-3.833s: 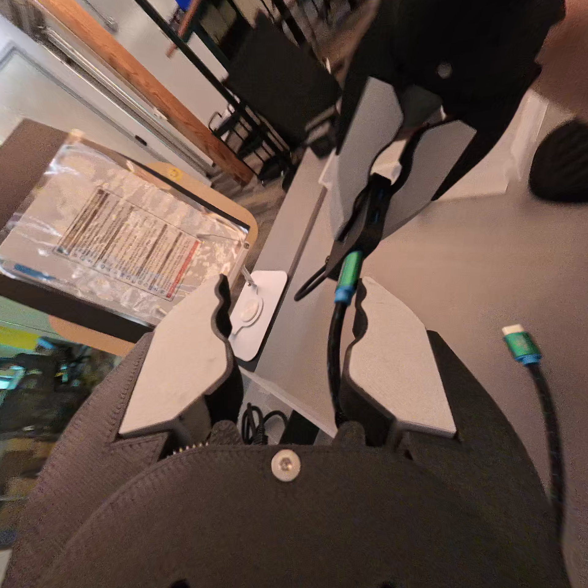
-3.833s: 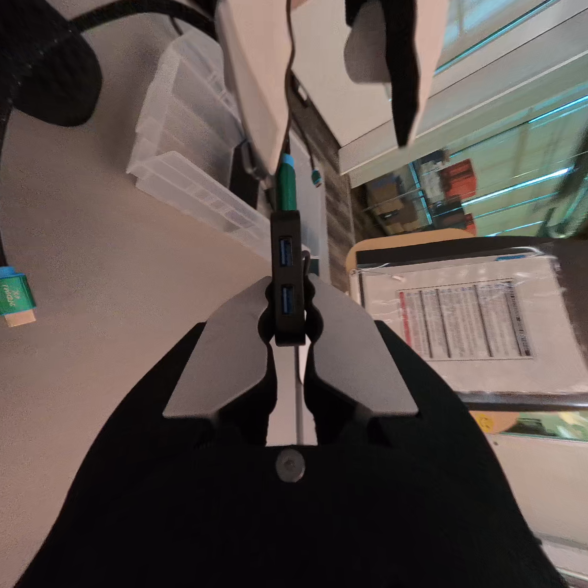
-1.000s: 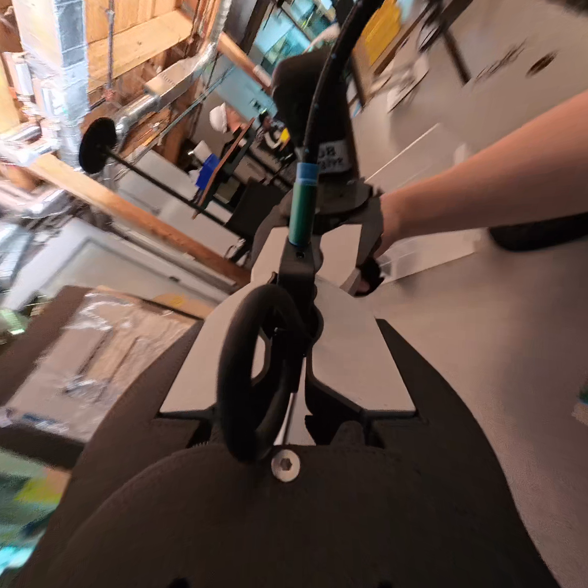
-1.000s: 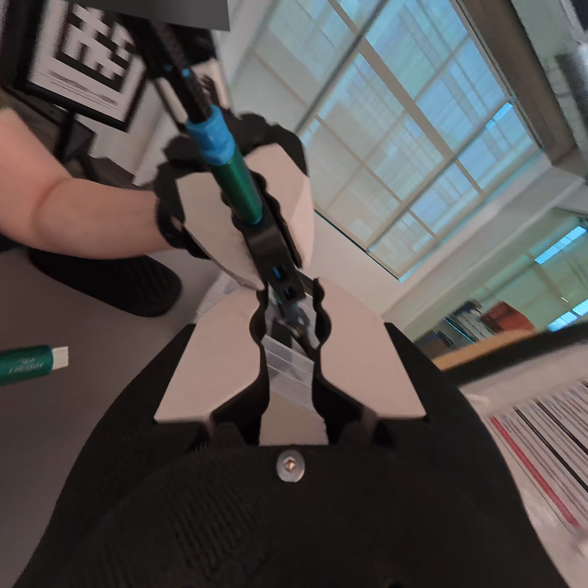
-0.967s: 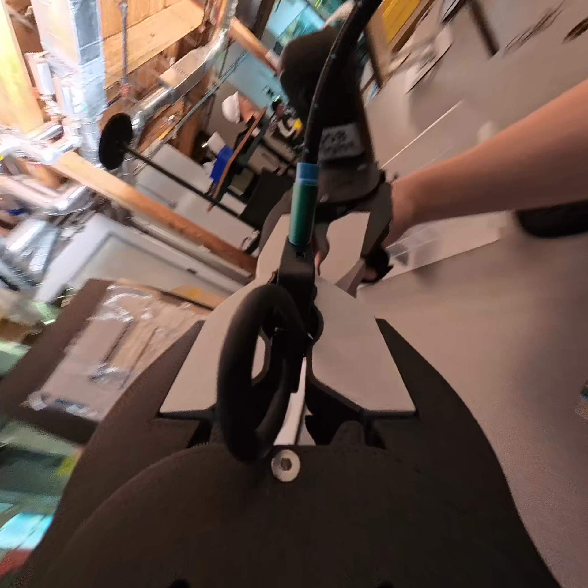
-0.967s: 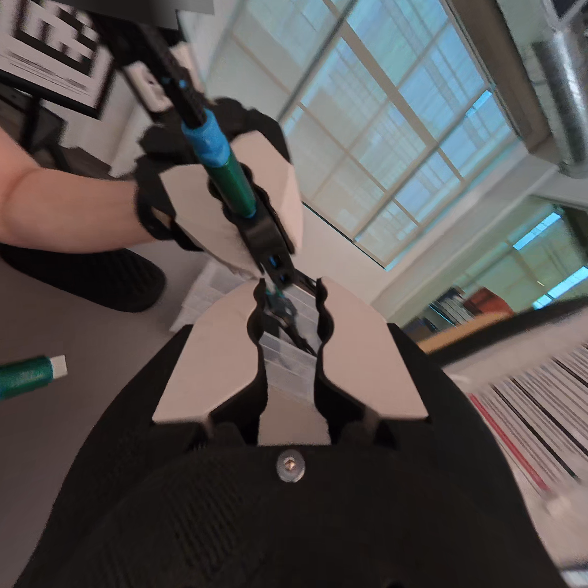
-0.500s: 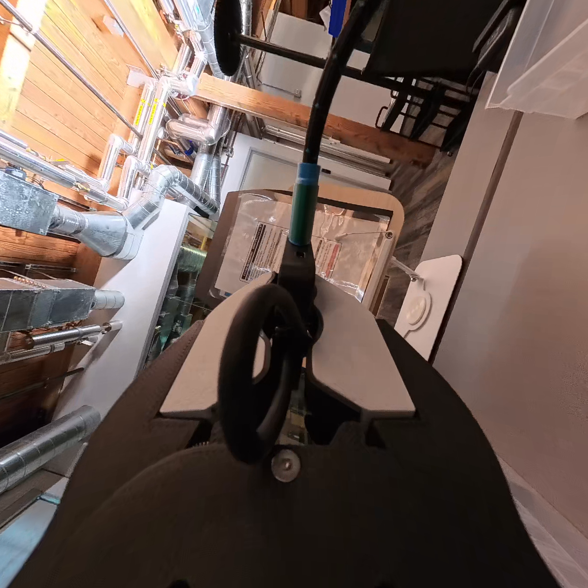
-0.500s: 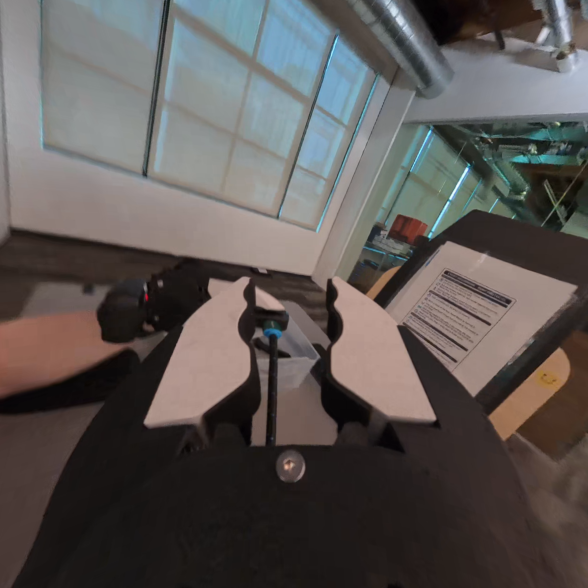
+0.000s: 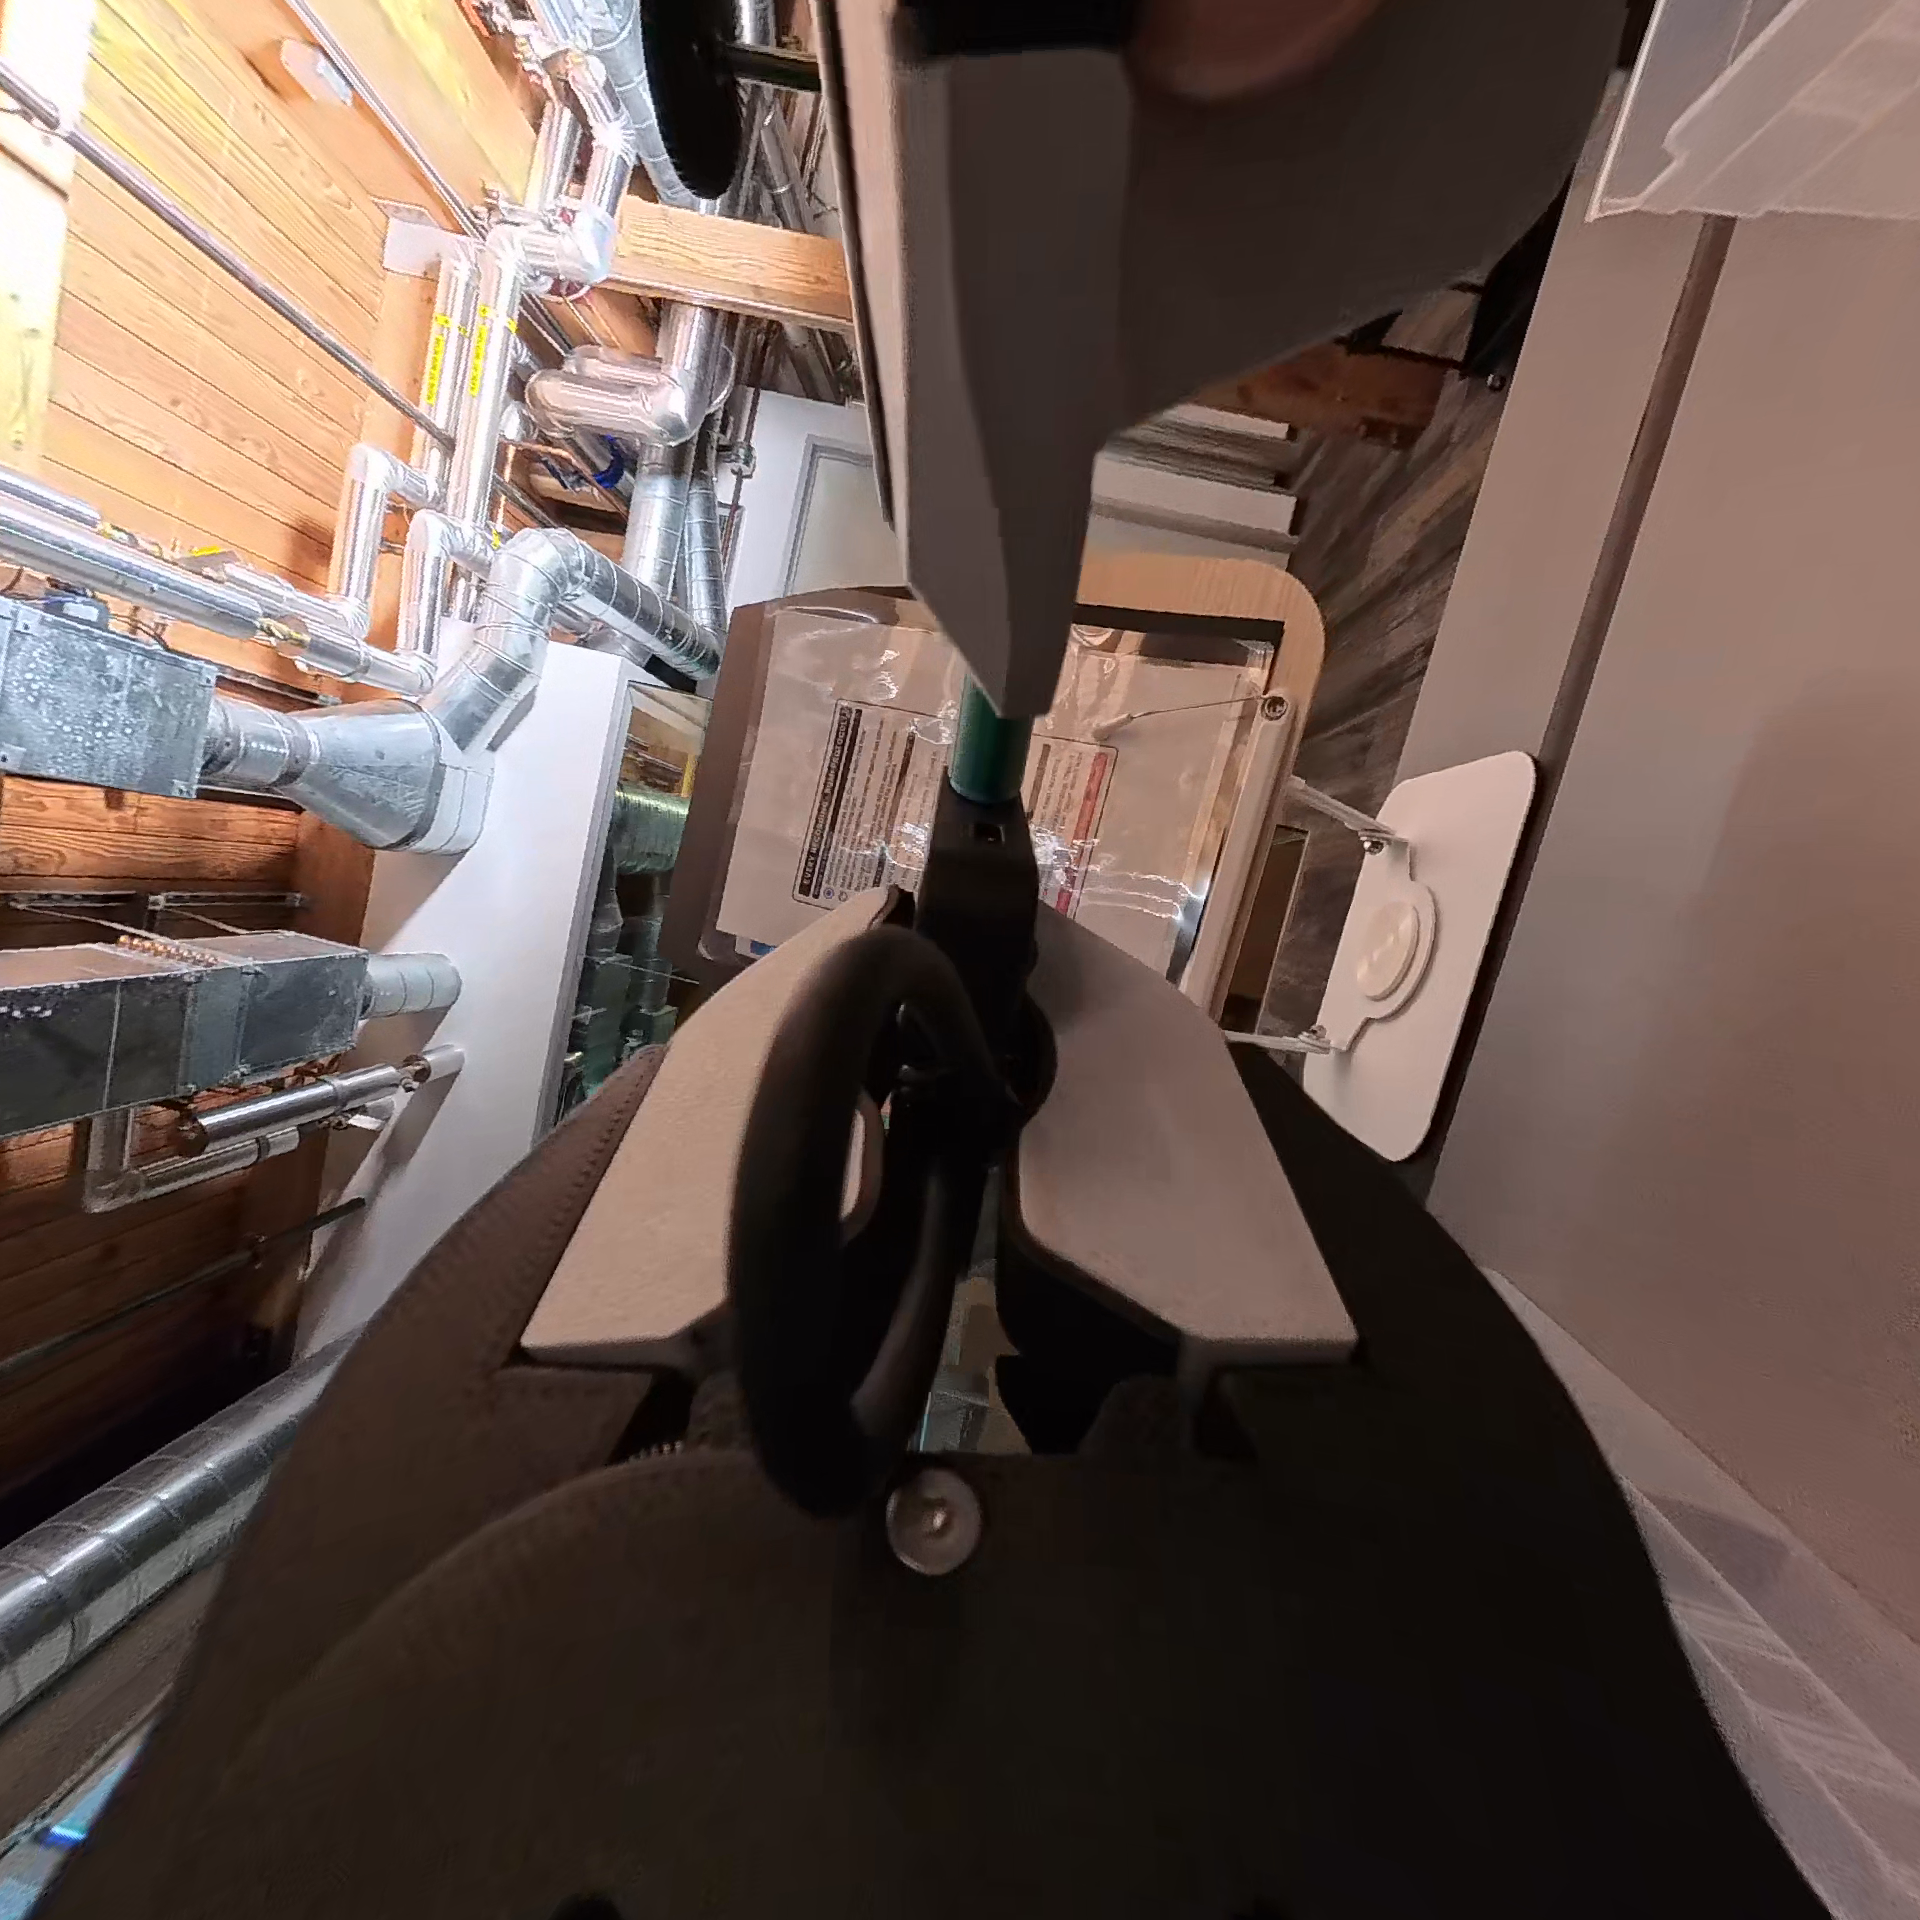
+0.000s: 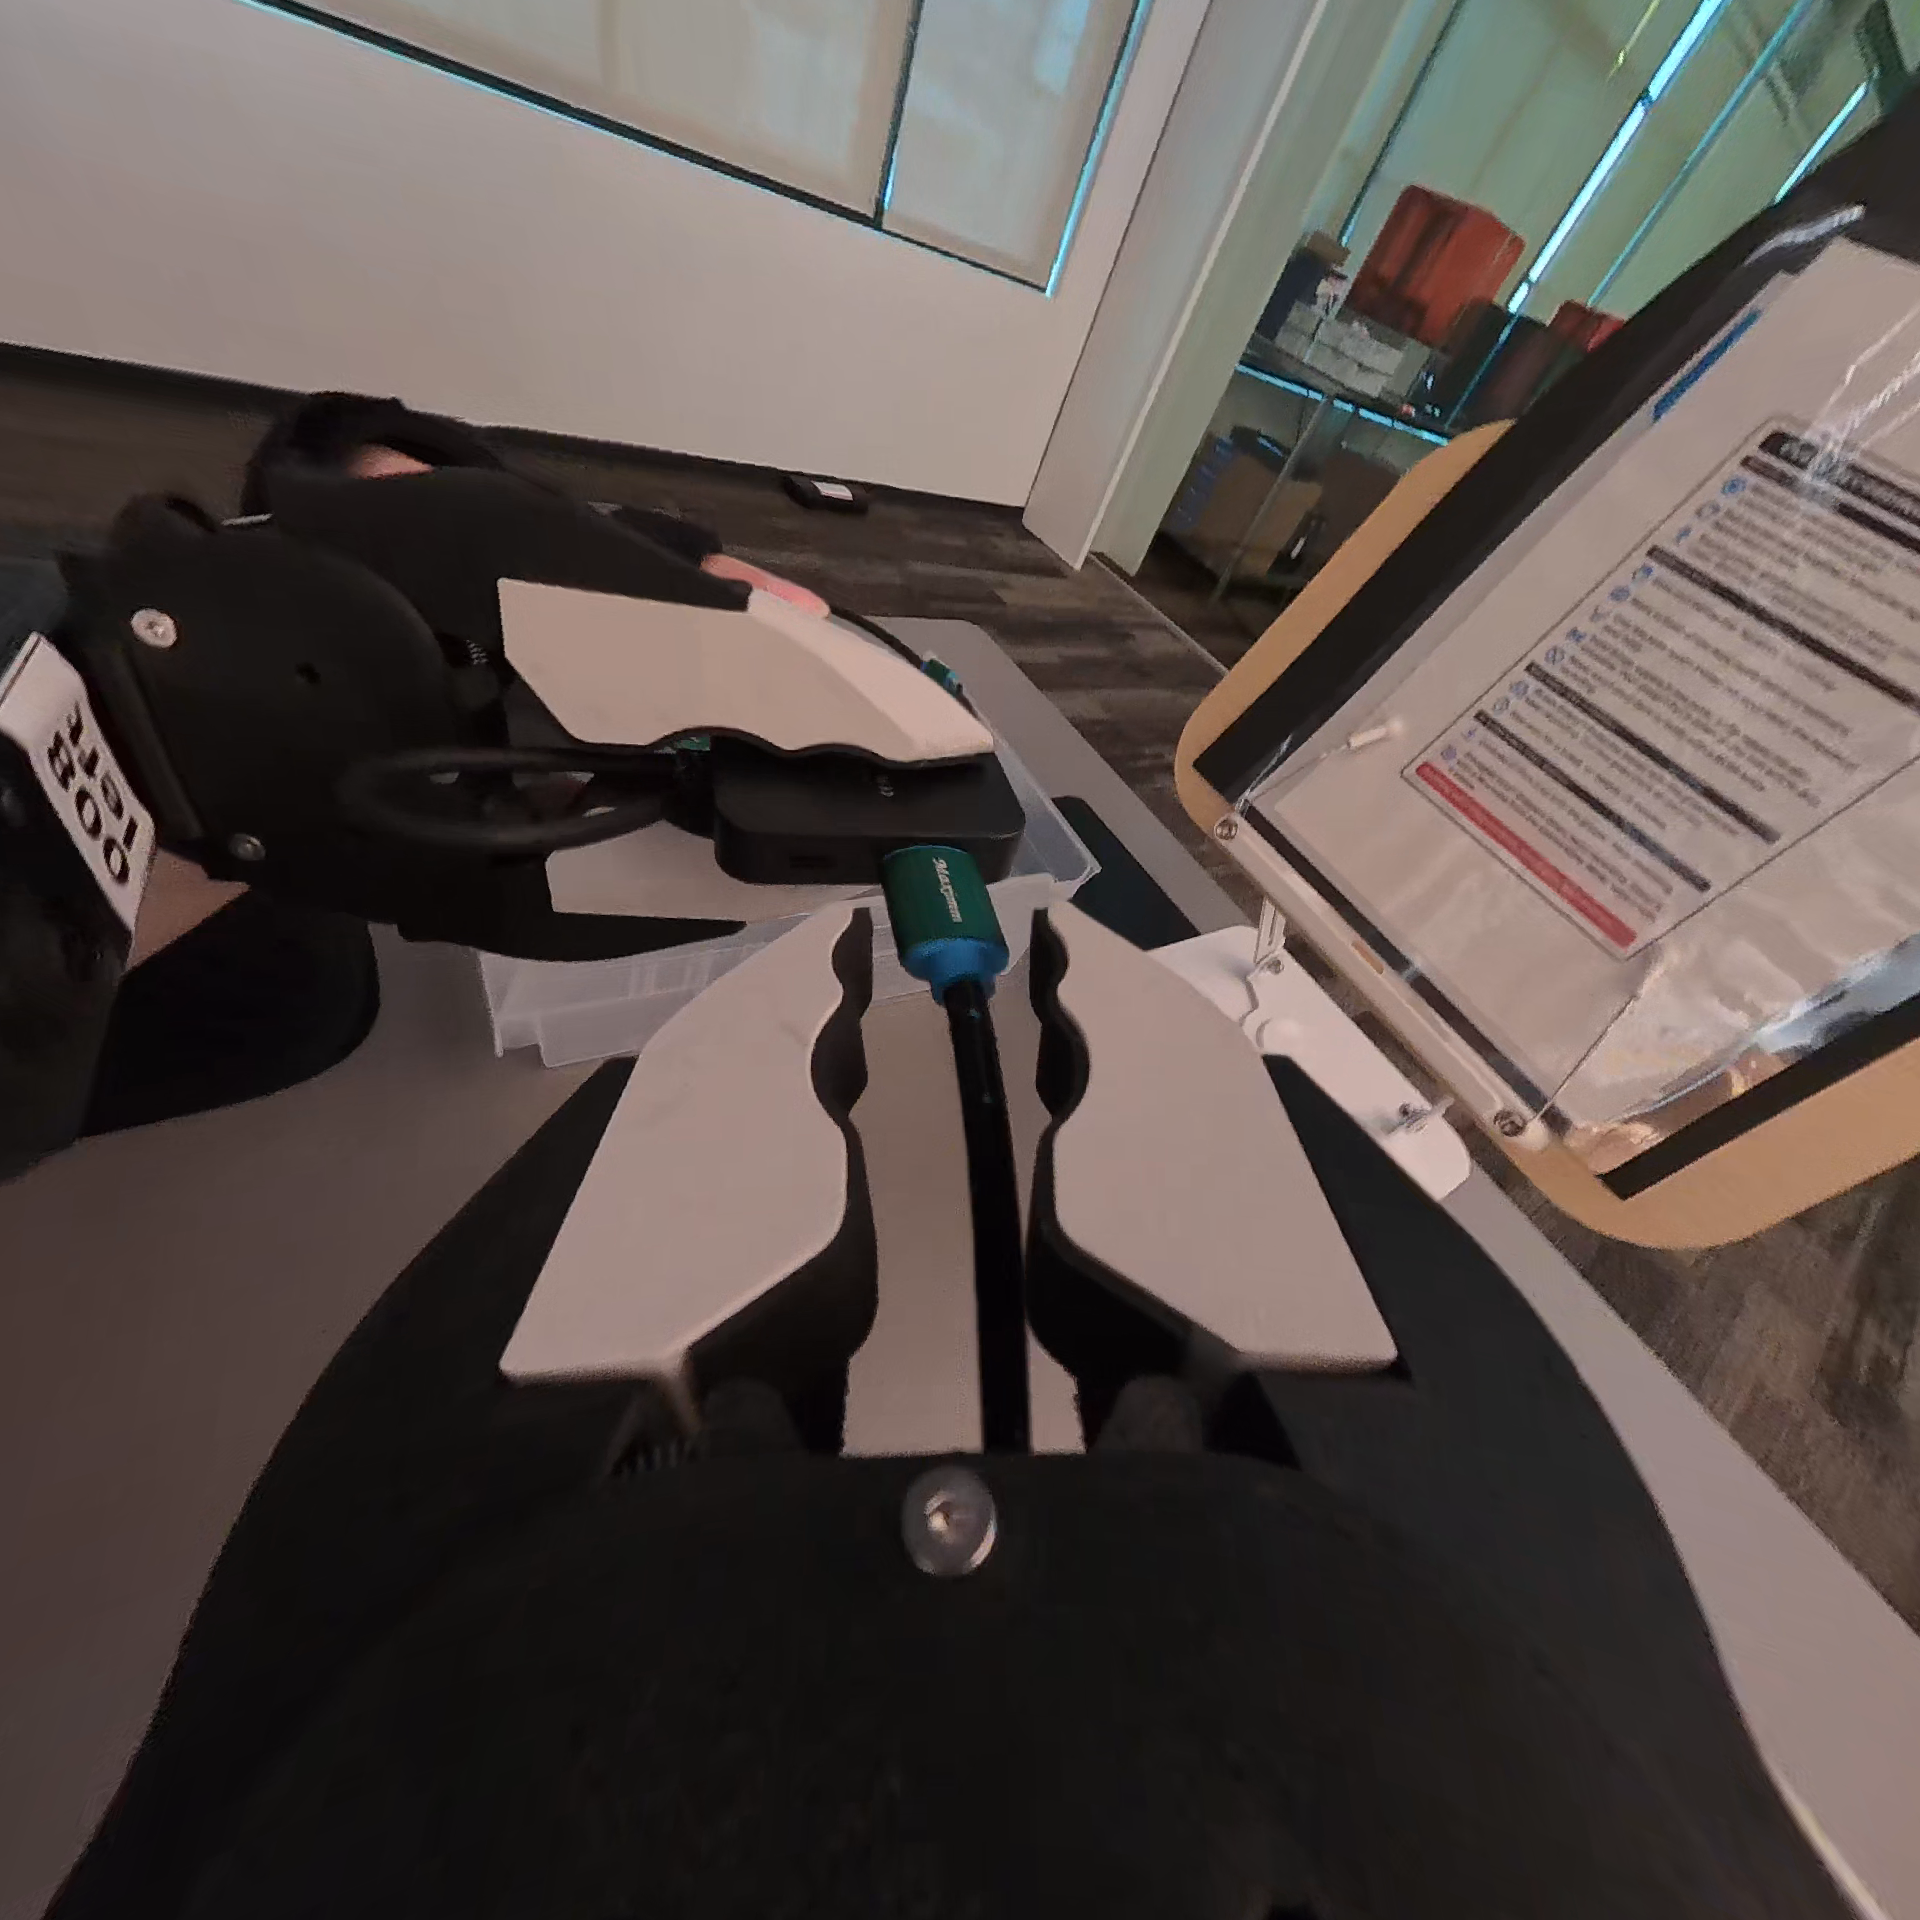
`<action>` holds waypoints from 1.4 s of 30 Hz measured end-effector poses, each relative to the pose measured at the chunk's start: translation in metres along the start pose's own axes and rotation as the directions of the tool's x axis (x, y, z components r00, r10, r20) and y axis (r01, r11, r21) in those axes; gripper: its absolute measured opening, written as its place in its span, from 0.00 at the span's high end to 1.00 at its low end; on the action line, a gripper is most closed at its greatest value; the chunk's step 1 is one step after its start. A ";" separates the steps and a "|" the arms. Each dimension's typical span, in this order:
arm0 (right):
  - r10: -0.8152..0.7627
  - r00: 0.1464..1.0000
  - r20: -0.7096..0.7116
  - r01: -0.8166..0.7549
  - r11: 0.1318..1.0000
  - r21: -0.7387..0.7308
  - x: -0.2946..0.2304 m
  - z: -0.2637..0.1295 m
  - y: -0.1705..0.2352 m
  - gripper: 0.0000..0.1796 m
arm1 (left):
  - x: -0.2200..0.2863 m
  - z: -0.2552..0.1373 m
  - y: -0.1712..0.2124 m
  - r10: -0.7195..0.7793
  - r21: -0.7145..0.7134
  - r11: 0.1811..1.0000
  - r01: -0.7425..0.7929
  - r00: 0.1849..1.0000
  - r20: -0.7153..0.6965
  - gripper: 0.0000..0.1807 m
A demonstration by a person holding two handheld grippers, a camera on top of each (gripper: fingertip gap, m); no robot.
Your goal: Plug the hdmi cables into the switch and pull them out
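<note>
The black switch (image 10: 868, 821) is held off the tabletop (image 10: 260, 1195), clamped flat between the white fingers of the left gripper (image 10: 966, 800), which comes in from the left in the right wrist view. Its own short black lead (image 10: 499, 800) loops back beside that gripper's body. A green HDMI plug (image 10: 930, 899) with a blue collar sits in the switch's near edge, and its black cable (image 10: 987, 1143) runs back between the fingers of the right gripper (image 10: 945, 935). That gripper is parted, its fingers on either side of the plug and not pressing it. Beyond the switch lies a clear plastic box (image 10: 665, 987). To the right stands a sign holder (image 10: 1558, 831) with a printed sheet.

In the left wrist view the left gripper (image 9: 971, 935) shows the switch (image 9: 977, 883) pinched at its tips, with the plug (image 9: 987, 758) just beyond.
</note>
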State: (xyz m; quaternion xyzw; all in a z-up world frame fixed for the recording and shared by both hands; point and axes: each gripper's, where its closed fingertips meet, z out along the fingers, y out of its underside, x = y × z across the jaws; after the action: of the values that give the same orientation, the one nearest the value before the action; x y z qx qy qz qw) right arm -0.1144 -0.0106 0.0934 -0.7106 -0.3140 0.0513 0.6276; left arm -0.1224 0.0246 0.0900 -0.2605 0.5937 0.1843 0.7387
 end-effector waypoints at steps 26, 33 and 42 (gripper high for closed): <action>0.004 0.999 0.046 -0.004 1.000 -0.016 -0.003 0.002 0.006 0.87 | -0.004 -0.003 -0.014 0.015 0.027 1.000 -0.016 0.999 0.034 0.91; 0.048 0.995 0.090 -0.053 0.997 0.055 -0.006 0.002 -0.002 0.87 | -0.010 -0.006 -0.012 0.001 0.033 0.999 -0.002 0.999 0.040 0.91; 0.107 0.983 0.150 -0.122 0.988 0.090 -0.006 -0.001 -0.005 0.87 | -0.009 -0.006 -0.012 0.004 0.030 1.000 -0.005 0.999 0.035 0.91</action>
State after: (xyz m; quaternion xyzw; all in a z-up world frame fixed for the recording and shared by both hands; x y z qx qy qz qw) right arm -0.1210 -0.0146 0.0965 -0.6898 -0.3142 0.1541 0.6338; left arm -0.1223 0.0118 0.1000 -0.2451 0.5840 0.1814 0.7523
